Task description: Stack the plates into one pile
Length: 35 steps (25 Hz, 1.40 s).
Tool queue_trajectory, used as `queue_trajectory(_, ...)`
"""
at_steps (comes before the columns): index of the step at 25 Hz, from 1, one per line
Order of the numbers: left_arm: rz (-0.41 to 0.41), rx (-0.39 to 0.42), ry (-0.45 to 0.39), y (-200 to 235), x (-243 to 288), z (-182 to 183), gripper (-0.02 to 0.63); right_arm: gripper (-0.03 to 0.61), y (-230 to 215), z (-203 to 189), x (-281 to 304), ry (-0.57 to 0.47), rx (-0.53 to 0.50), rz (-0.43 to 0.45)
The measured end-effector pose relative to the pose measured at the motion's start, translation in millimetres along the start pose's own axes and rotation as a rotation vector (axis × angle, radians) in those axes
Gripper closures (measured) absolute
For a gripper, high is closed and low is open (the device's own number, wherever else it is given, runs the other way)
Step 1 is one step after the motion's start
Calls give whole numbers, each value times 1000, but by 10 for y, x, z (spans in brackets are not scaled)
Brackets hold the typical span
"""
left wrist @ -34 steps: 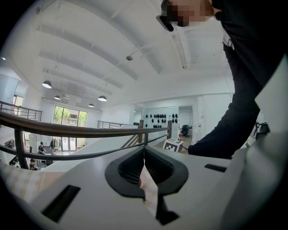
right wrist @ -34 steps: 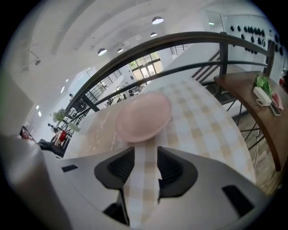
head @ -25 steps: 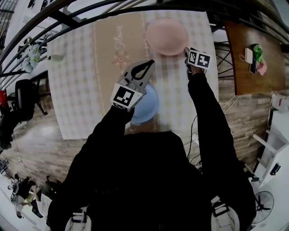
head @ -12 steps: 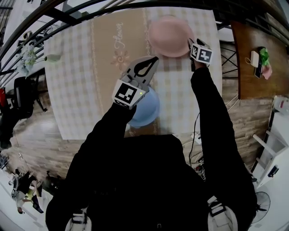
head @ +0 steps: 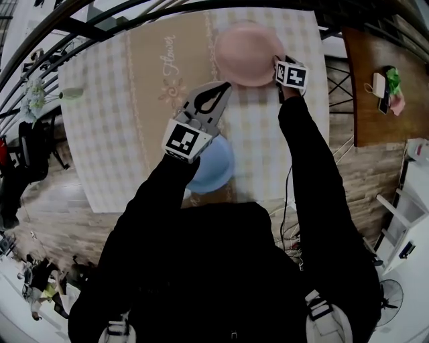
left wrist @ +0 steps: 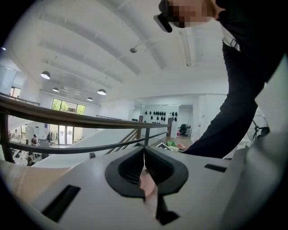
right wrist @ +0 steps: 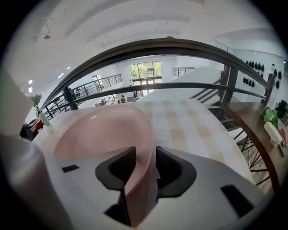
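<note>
A pink plate (head: 244,52) lies at the far side of the checked tablecloth (head: 107,134). My right gripper (head: 277,67) is at the plate's right edge. In the right gripper view the pink plate's (right wrist: 96,132) raised rim fills the gap between the jaws of my right gripper (right wrist: 141,155), which are closing on it. A blue plate (head: 214,164) lies near the table's front edge, partly hidden under my left arm. My left gripper (head: 223,87) hovers above the table between the two plates. In its own view my left gripper (left wrist: 144,152) is shut with nothing held.
A dark curved railing (head: 167,10) runs along the table's far side. A brown side table (head: 375,80) with small items stands to the right. A vase of flowers (head: 40,94) is at the table's left edge. Wooden floor surrounds the table.
My right gripper stays at the pink plate's right rim throughout. The left gripper keeps its place above the blue plate. The view has shifted slightly.
</note>
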<state>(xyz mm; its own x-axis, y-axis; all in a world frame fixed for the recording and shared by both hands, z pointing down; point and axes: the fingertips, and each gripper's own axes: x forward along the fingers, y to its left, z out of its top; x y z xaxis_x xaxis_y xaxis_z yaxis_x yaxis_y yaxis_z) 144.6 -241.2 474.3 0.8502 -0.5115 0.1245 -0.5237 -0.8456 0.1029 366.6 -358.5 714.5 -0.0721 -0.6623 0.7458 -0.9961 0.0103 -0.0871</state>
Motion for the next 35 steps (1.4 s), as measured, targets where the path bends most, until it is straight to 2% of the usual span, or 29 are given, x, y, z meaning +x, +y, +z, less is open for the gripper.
queue_trajectory(5, 3, -4, 9, 1, -23, -50, 594, 472, 3, 15, 13, -38, 38, 21)
queue_trajectory(12, 9, -4, 21, -19, -91, -91, 594, 544, 9, 190, -185, -154, 218, 80)
queue_trajectory(18, 3, 9, 16, -88, -136, -36, 594, 557, 50, 227, -317, -191, 311, 99)
queue_trajectory(35, 28, 37, -21, -216, -503, 220, 594, 555, 238, 77, -916, -190, 462, 134)
